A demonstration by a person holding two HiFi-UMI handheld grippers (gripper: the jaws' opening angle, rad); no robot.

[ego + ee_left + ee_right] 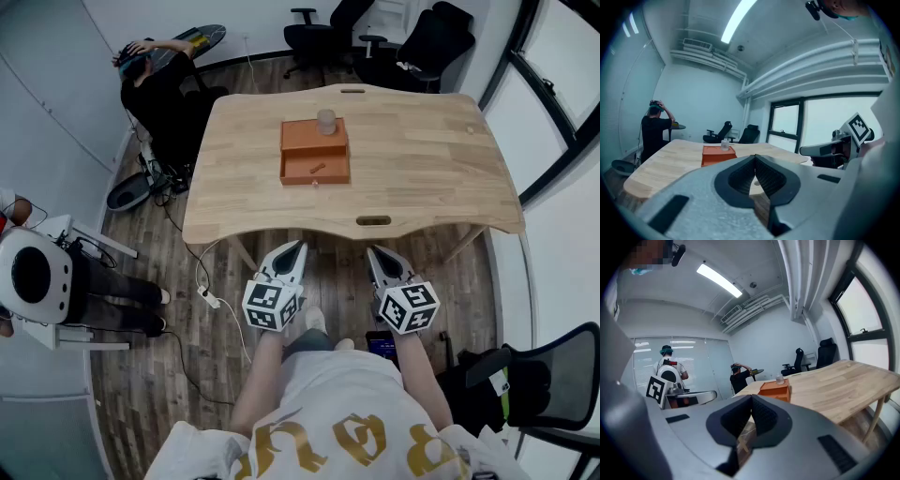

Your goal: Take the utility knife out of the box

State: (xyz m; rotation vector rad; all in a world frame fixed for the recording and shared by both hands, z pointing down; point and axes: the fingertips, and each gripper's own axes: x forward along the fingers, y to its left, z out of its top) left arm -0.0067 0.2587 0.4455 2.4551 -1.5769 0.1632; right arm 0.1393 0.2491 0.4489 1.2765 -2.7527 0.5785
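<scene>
An orange box (315, 150) lies in the middle of the wooden table (422, 159), its front tray open to the top. In that tray rests a small orange utility knife (317, 169). A clear cup (325, 122) stands on the box's rear part. My left gripper (297, 247) and right gripper (374, 251) hang side by side below the table's near edge, well short of the box, both shut and empty. The left gripper view shows shut jaws with the box (718, 154) far ahead. The right gripper view shows the box (776, 390) beyond its shut jaws.
A person (164, 80) sits by the table's far left corner. Black office chairs (375, 37) stand behind the table. Another person with a white device (37, 277) is at the left. A cable and plug (208, 298) lie on the floor. A black chair (553, 384) is at right.
</scene>
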